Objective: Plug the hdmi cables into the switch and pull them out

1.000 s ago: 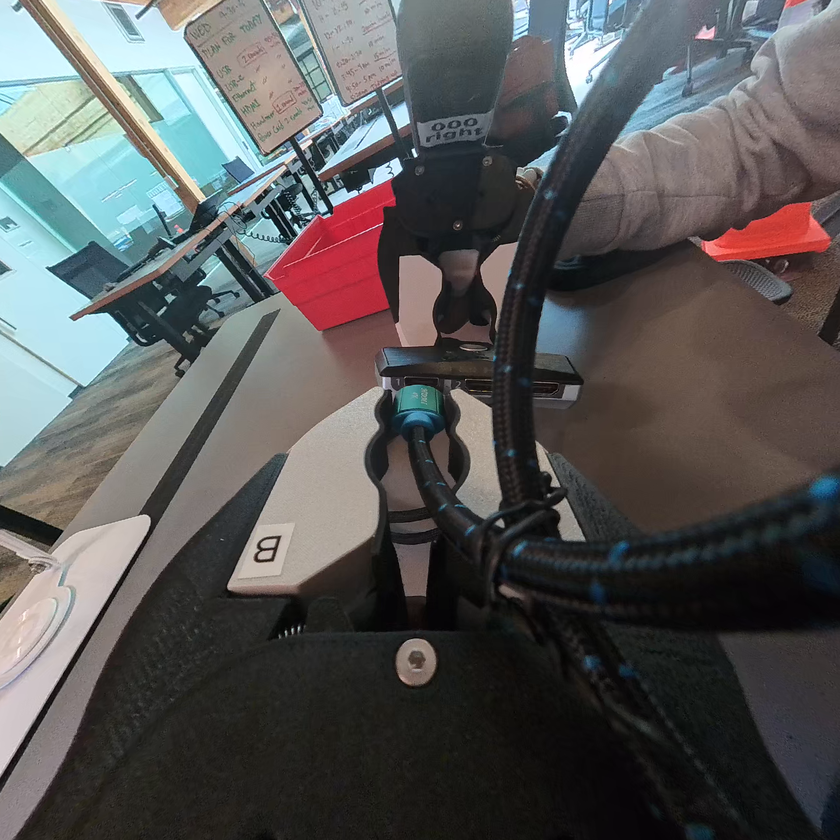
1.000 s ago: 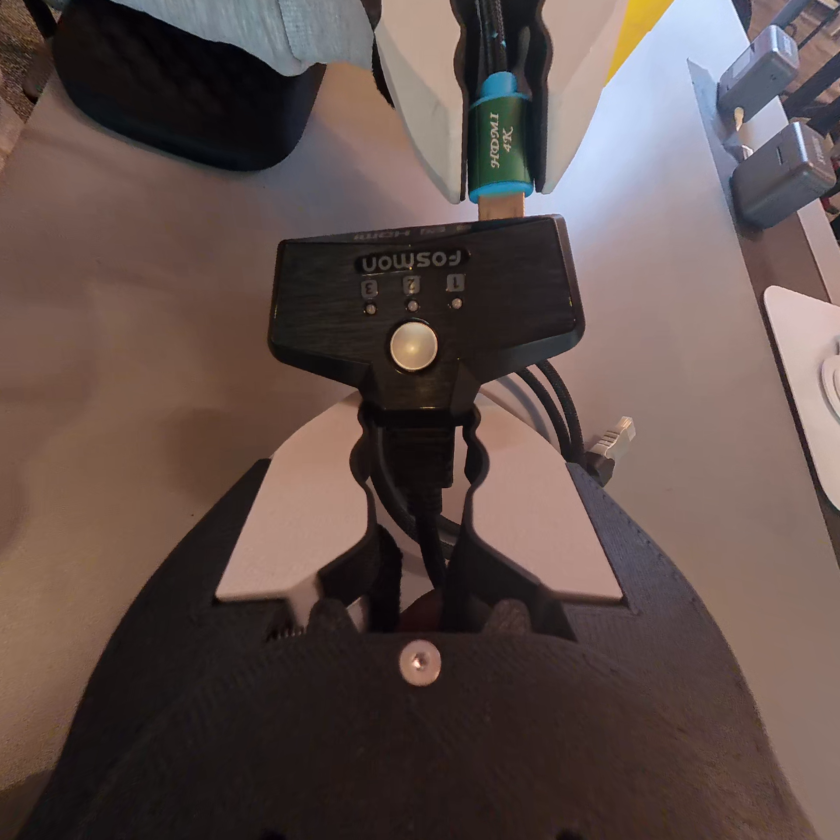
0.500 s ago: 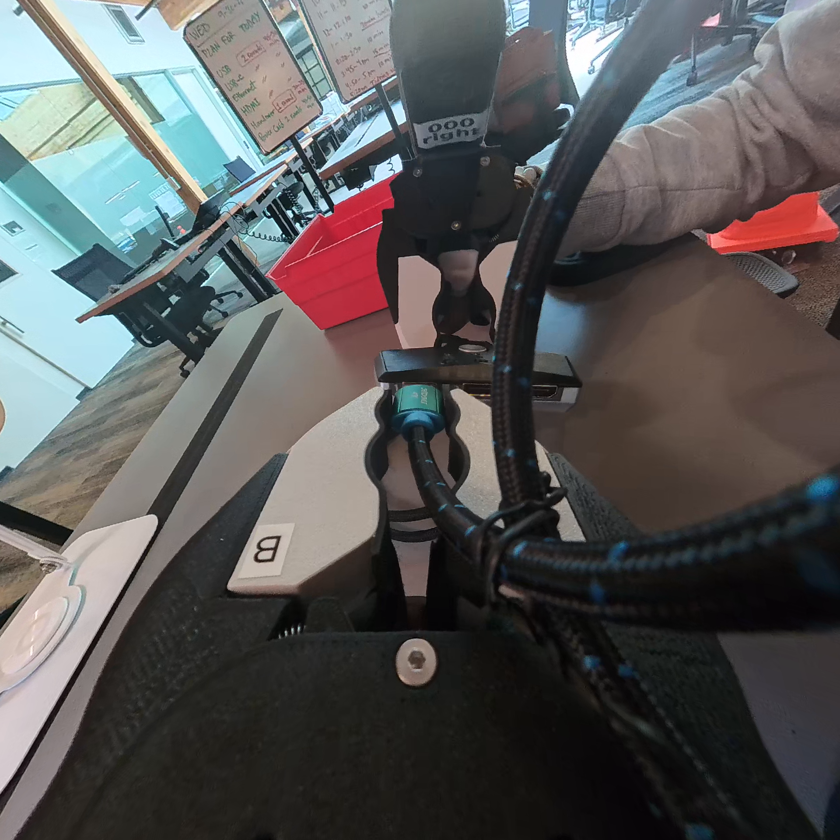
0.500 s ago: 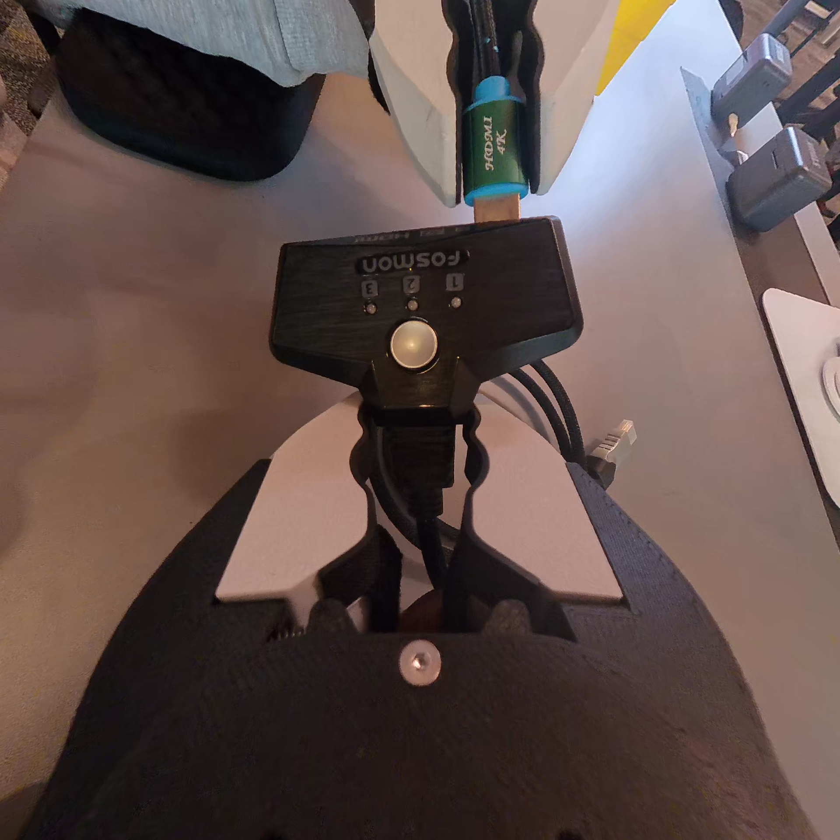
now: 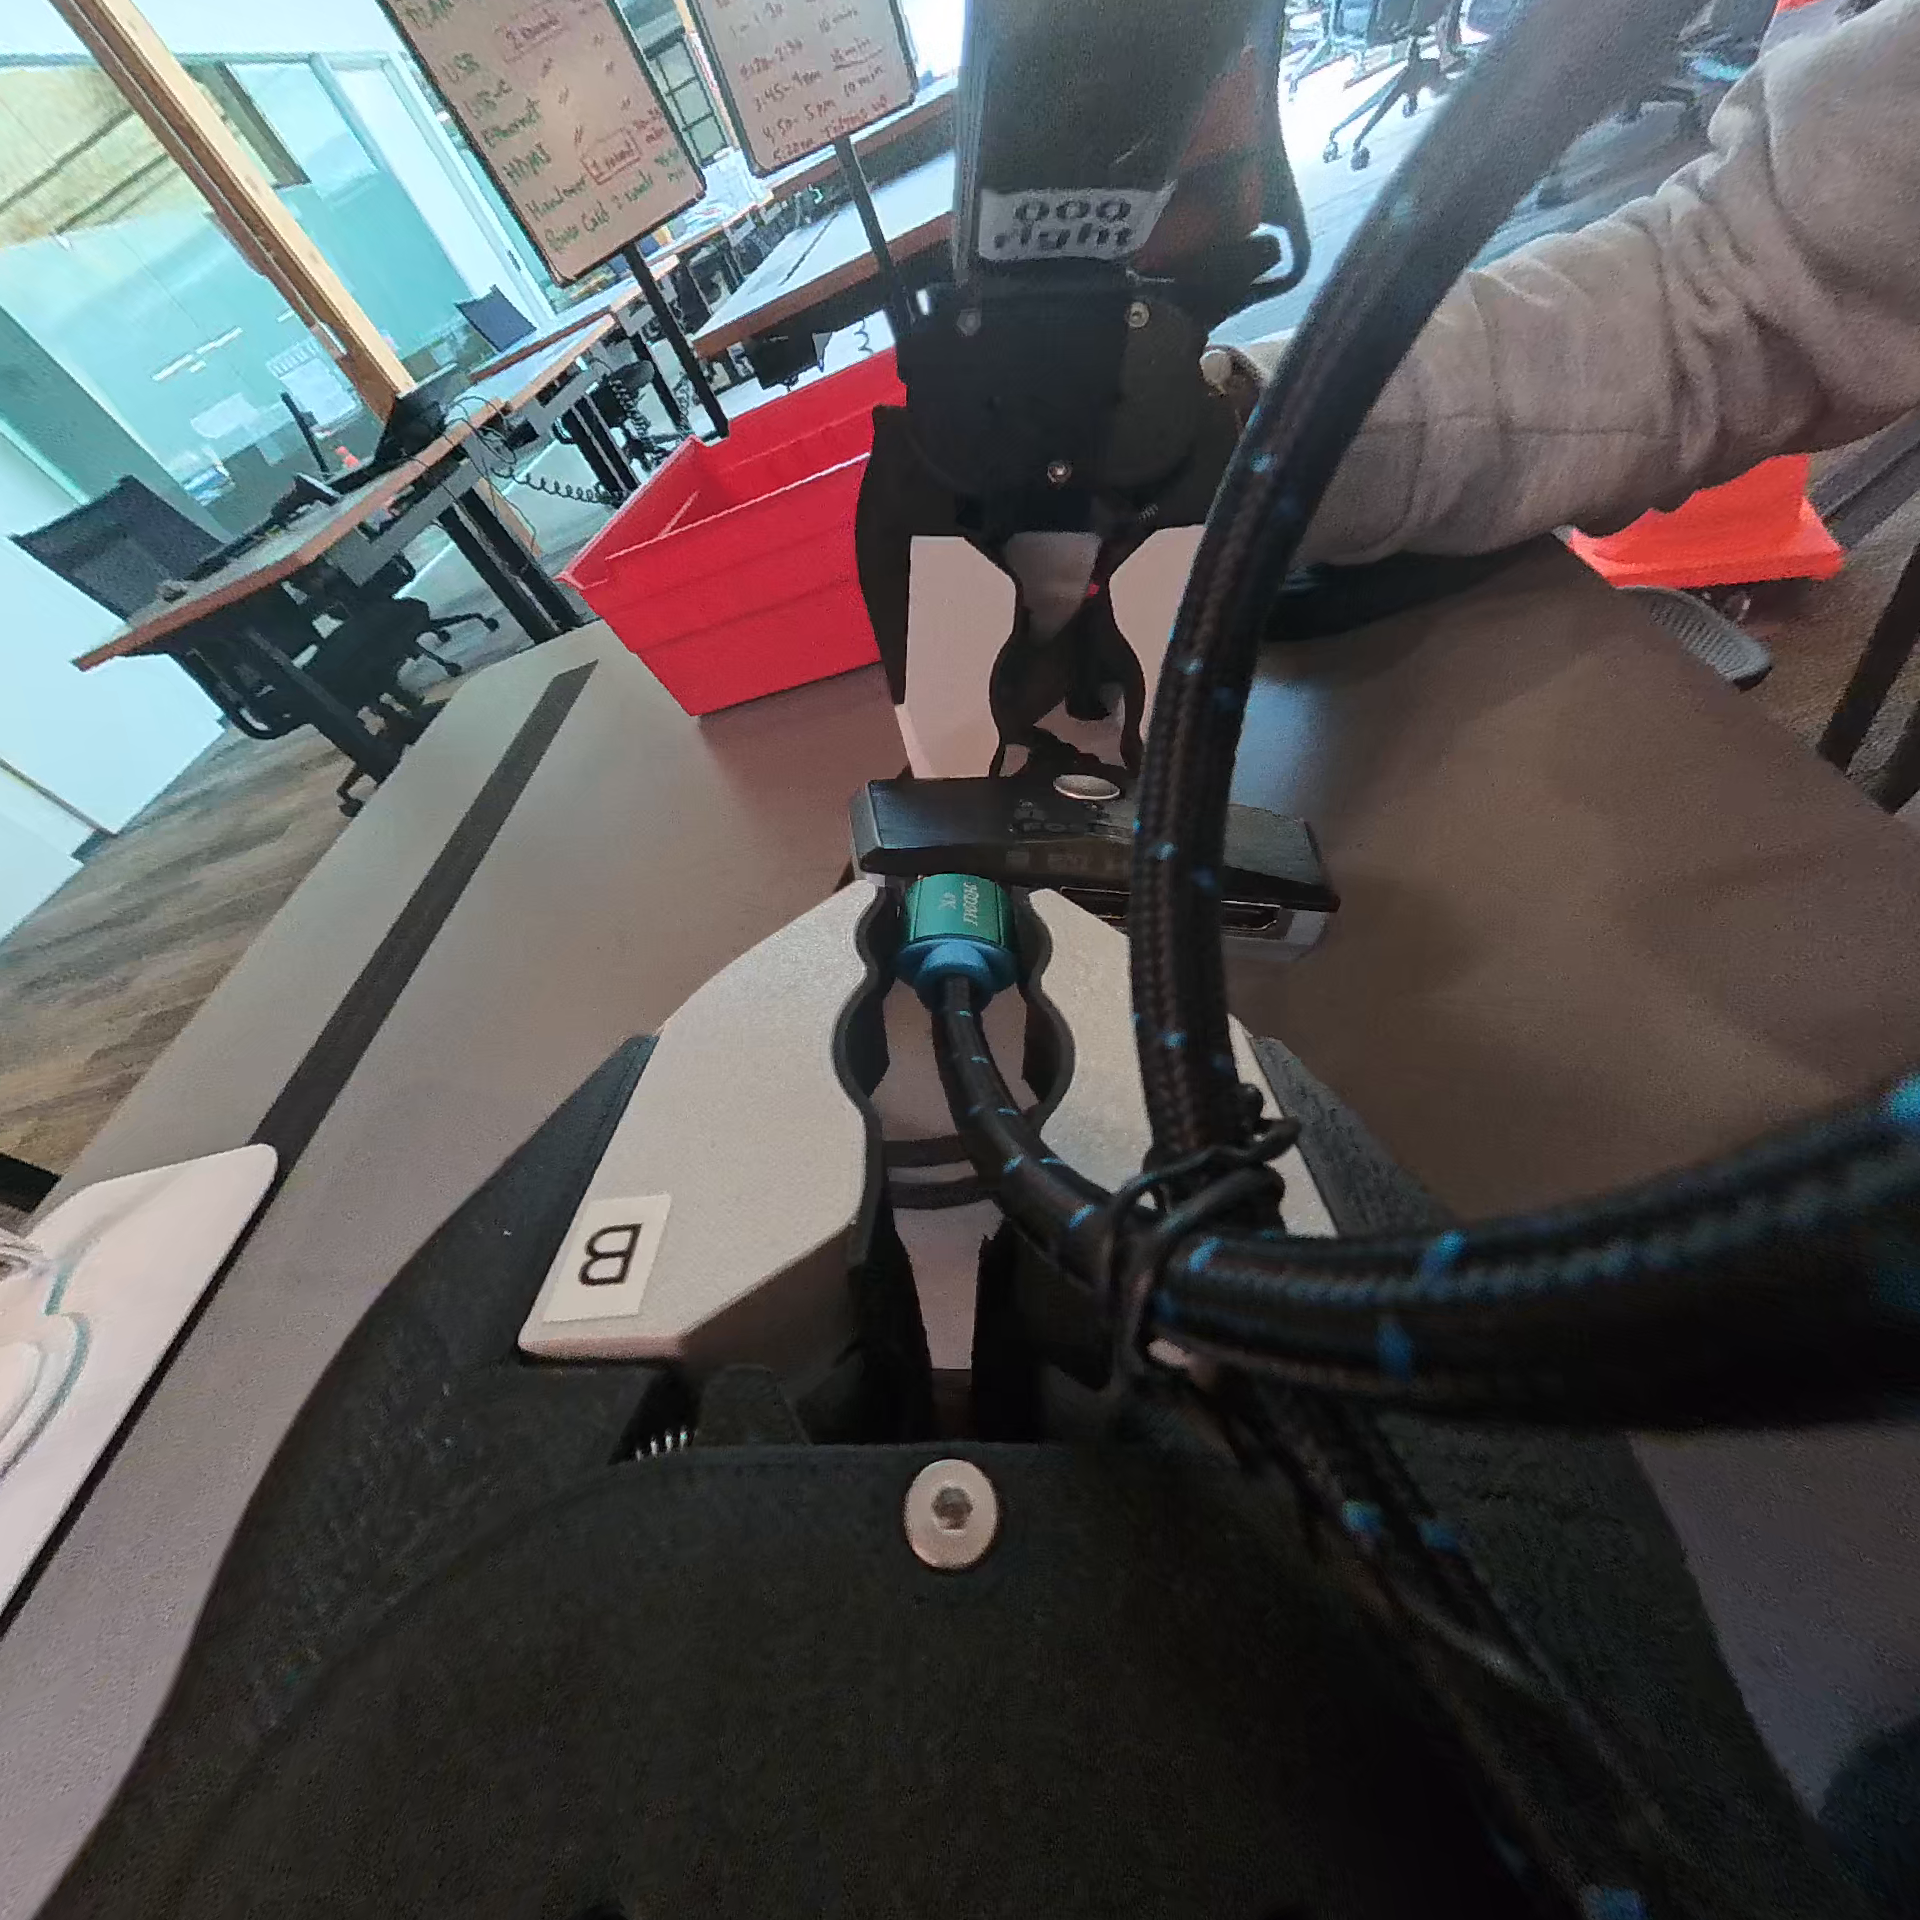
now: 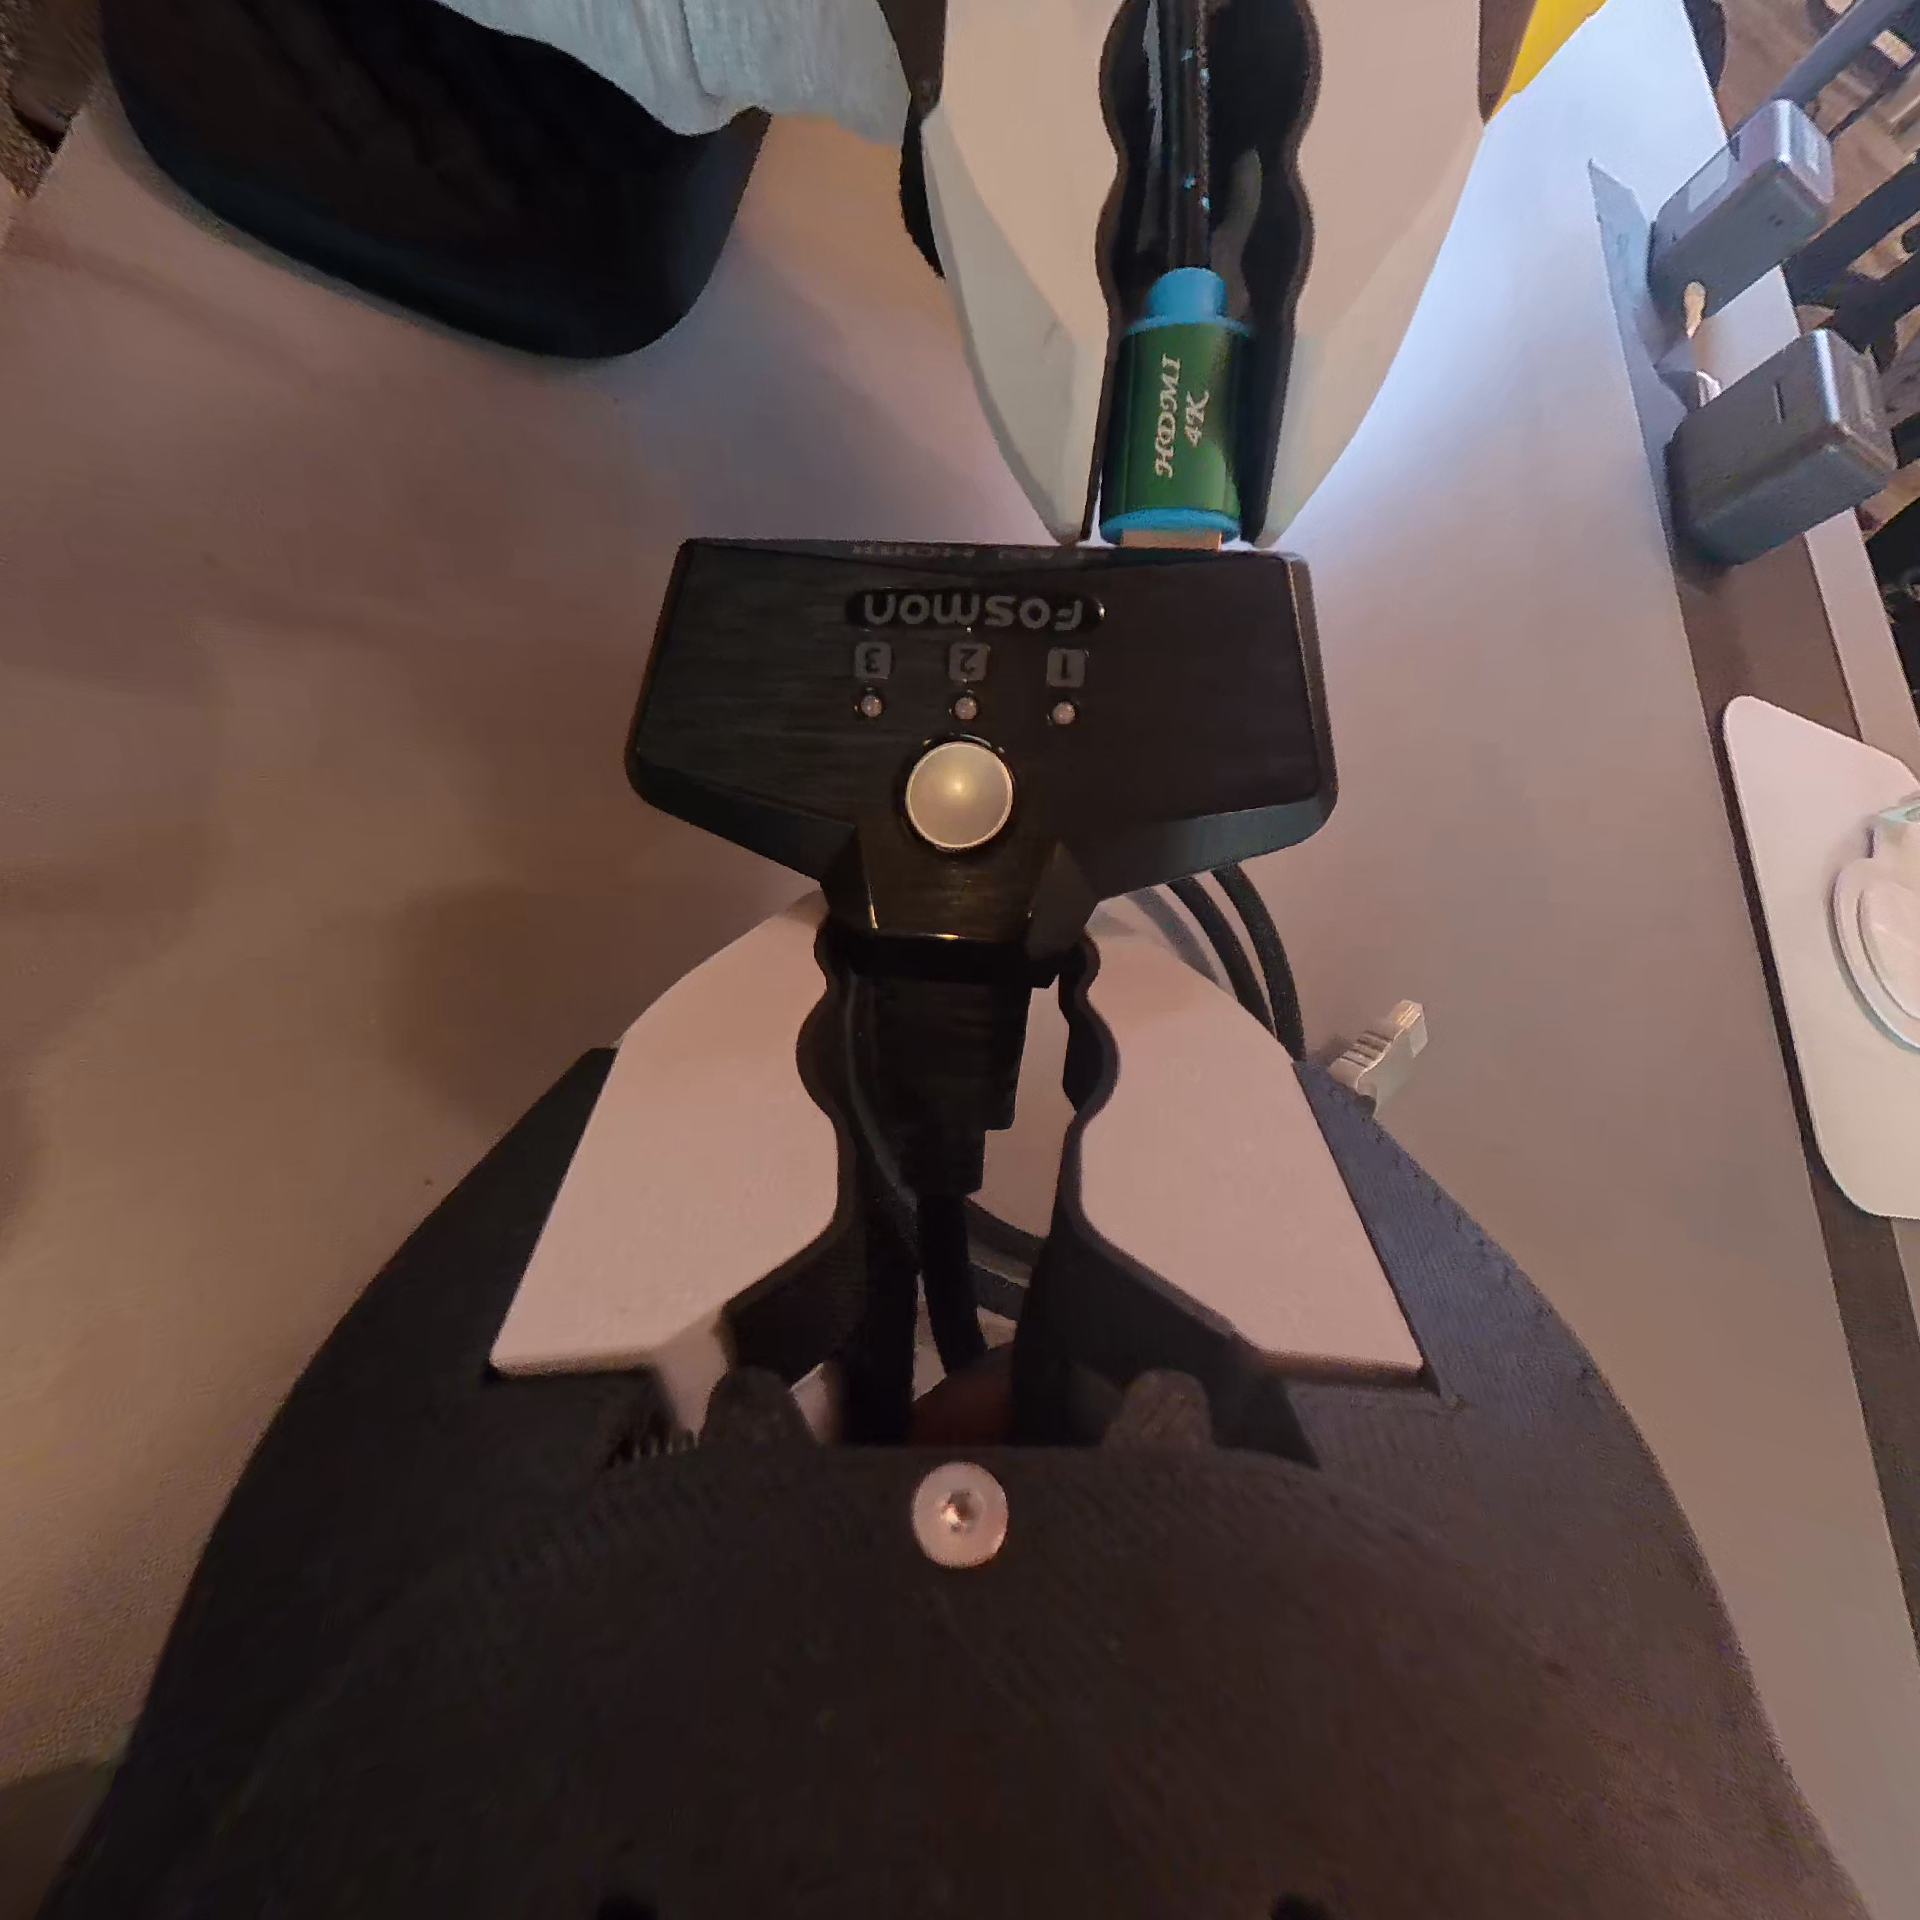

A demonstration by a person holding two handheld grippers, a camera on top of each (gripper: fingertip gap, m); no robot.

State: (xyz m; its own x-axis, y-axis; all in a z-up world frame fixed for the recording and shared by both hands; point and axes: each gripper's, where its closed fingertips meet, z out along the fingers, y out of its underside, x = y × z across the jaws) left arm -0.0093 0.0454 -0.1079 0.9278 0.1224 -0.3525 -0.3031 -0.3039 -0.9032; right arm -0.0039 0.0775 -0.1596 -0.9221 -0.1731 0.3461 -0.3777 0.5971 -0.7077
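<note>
On the grey table (image 6: 312, 675), at centre frame of the right wrist view, sits the black switch (image 6: 971, 717), its narrow rear neck pinched between the pressed-in fingers of the right gripper (image 6: 951, 940), with a black lead trailing back toward 6 o'clock between them. At 12 o'clock of the switch, held by the left gripper (image 6: 1179, 530), fingers clamped on the green plug (image 6: 1174, 436) of the braided hdmi cable (image 6: 1195, 156); only a sliver of the plug's metal tip visible at the switch's far edge, at the port toward 1 o'clock. Seen from the left wrist view, the same plug (image 5: 951, 914) nipped between the pale fingers (image 5: 769, 1049), meeting the switch (image 5: 1081, 842) at its 9 o'clock end, a free port open toward 3 o'clock. Looped across the 3 o'clock half of that view, the bundled cable (image 5: 1184, 831). Beyond, at 12 o'clock, a red bin (image 5: 748, 582); at 2 o'clock, a grey sleeve (image 5: 1621, 332).
</note>
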